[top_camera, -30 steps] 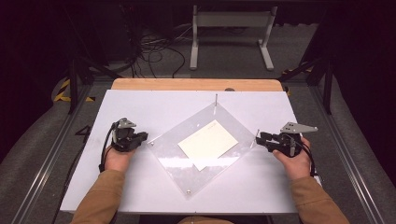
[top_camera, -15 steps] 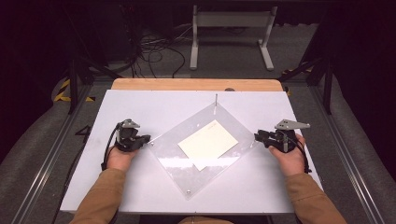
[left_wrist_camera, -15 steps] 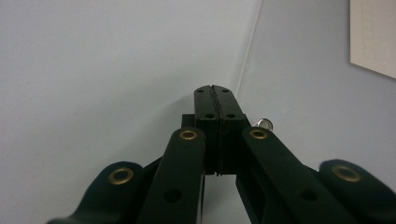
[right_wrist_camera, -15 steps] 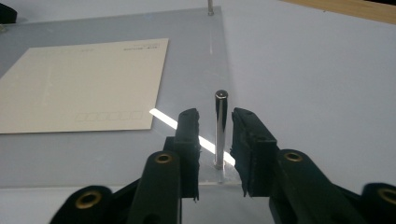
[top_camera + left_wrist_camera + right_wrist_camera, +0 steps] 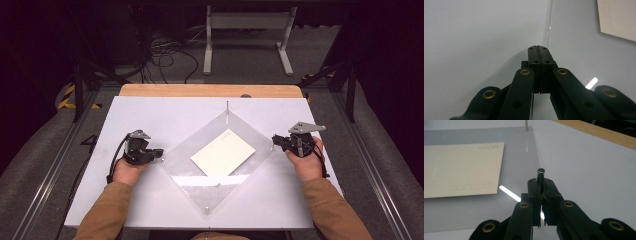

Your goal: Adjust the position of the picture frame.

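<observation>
A clear square plate (image 5: 187, 167) lies cornerwise on the white table (image 5: 150, 115), with a cream card (image 5: 223, 152) at its middle. Short metal pins stand at its corners, such as the far pin (image 5: 228, 105) and the near pin (image 5: 206, 209). My right gripper (image 5: 276, 141) is at the plate's right corner, shut on that corner's metal pin (image 5: 541, 173), whose rounded head sticks up between the jaws. My left gripper (image 5: 157, 153) rests at the plate's left corner, its jaws pressed flat together (image 5: 537, 47) against the plate's edge (image 5: 548, 32). Nothing shows between them.
A wooden strip (image 5: 210, 90) runs along the table's far edge. Beyond it the dark floor holds cables (image 5: 165, 52) and a white metal stand (image 5: 247, 30). Metal rails (image 5: 50, 170) flank the table on both sides.
Both hands have shifted slightly inward toward the plate's corners, the right one also a little farther from me. The plate and card have not visibly moved.
</observation>
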Available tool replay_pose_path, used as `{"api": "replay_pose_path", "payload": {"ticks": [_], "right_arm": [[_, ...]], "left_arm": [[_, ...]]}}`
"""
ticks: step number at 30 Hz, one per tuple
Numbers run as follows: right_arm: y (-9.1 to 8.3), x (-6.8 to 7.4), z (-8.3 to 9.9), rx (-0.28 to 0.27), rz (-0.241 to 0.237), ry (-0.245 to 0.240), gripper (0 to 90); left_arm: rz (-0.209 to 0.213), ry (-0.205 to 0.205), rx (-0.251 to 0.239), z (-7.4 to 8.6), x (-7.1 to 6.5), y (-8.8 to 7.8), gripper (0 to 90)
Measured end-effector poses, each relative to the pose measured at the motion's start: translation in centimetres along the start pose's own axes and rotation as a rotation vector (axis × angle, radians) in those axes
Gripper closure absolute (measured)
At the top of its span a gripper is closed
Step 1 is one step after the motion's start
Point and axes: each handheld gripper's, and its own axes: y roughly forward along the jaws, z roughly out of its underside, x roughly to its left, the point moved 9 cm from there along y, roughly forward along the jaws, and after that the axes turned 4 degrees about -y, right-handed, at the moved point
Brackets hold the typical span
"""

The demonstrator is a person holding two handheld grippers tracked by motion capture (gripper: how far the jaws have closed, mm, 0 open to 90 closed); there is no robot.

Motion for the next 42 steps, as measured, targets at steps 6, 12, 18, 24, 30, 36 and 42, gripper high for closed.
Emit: {"api": "replay_pose_path", "payload": {"ticks": [6,12,18,24,30,36,42], "right_arm": [[0.3,0.0,-2.7,-0.015,0.003,-0.058,85.3],[1.6,-0.7,-7.0,-0.033,0.010,-0.117,85.3],[3.5,-1.7,-9.1,-0.044,-0.007,-0.122,85.2],[7.2,-2.9,-9.3,-0.010,-0.014,-0.124,85.1],[10.0,-3.5,-7.3,0.040,-0.017,-0.093,85.0],[10.7,-3.7,-6.2,0.029,-0.028,-0.048,84.9],[9.8,-3.8,-6.5,-0.019,-0.026,-0.007,71.3]], "left_arm": [[-0.006,0.029,0.028,1.1,-0.7,-0.8,90.0],[-0.025,0.049,0.046,2.1,-1.1,-1.6,90.0],[-0.032,0.043,0.046,2.6,-1.3,-1.9,90.0],[-0.030,0.048,0.048,2.9,-1.5,-2.1,90.0],[-0.015,0.050,0.048,3.0,-1.5,-2.1,89.9],[-0.011,0.052,0.048,3.0,-1.5,-2.1,89.9],[-0.010,0.058,0.045,3.0,-1.5,-2.1,89.9]]}}
